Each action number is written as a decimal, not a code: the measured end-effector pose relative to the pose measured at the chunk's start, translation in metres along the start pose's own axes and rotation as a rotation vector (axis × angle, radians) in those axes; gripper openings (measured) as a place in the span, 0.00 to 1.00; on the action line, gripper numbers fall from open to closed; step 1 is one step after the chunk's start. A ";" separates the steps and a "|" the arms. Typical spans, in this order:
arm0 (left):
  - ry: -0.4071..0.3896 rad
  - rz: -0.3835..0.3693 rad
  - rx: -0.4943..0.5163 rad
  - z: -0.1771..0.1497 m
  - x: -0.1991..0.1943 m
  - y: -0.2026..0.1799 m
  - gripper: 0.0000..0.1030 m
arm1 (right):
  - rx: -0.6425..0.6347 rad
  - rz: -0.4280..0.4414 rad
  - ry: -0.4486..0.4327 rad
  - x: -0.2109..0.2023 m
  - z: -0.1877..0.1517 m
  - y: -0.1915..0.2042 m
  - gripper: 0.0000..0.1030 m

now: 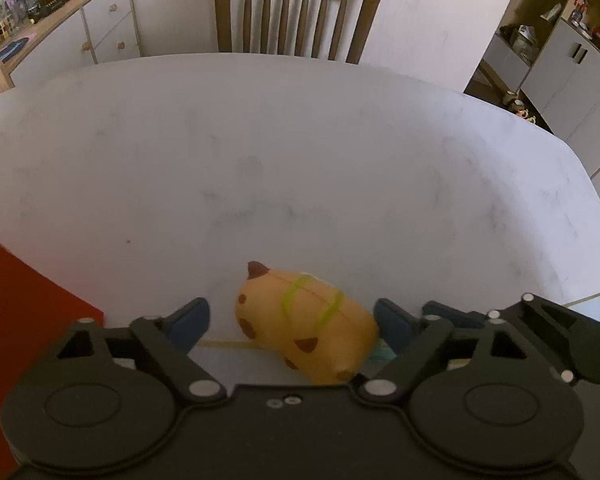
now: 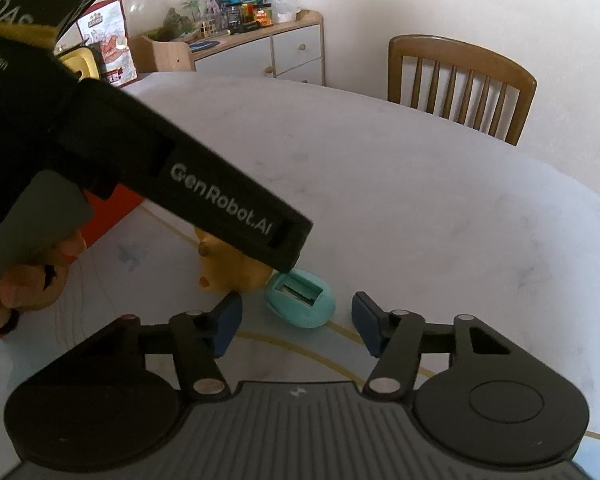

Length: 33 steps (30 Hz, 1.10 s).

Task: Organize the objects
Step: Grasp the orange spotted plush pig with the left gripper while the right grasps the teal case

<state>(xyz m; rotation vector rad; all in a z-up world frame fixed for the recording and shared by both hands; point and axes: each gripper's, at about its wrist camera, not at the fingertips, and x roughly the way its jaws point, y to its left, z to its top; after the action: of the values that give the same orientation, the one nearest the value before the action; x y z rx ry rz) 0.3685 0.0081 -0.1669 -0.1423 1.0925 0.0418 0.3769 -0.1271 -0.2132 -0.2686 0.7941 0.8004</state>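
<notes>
Yellow soft toy (image 1: 306,322), spotted brown with green stripes, lies on the white table (image 1: 300,140) at the edge of a pale mat (image 2: 140,272). It sits between the blue pads of the left gripper (image 1: 290,326), whose fingers are spread wide. The right-hand pad (image 1: 392,326) is just beside the toy; whether it touches cannot be told. The left-hand pad (image 1: 190,324) stands clear.

The right gripper (image 2: 296,326) hovers with its fingers also spread wide and holding nothing. A teal egg-shaped object (image 2: 300,300) with a rectangular slot lies on the mat just ahead of it, close against the toy. A red box (image 1: 24,320) stands at the left of the table.

Risks noted:
- The toy sits off-centre in the left gripper. Closing from here would likely push it sideways before clamping, or catch it near one end so that it swivels or slips out.
- The toy looks soft and rounded; a light squeeze may let it pop free on lifting.
- The teal object lies so close that dragging the toy may knock or roll it.
- Both grippers work in the same small area; the body of the left one crosses the right wrist view, so a collision is plausible if both advance together.
</notes>
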 end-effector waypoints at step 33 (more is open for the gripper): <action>-0.050 -0.086 0.007 -0.004 -0.048 0.004 0.67 | 0.157 -0.013 -0.064 -0.077 0.001 0.009 0.37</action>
<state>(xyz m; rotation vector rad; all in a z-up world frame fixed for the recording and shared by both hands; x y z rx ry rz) 0.3420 0.0136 -0.1263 -0.1814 1.0359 -0.0357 0.3379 -0.1621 -0.1563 -0.1072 0.7900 0.7267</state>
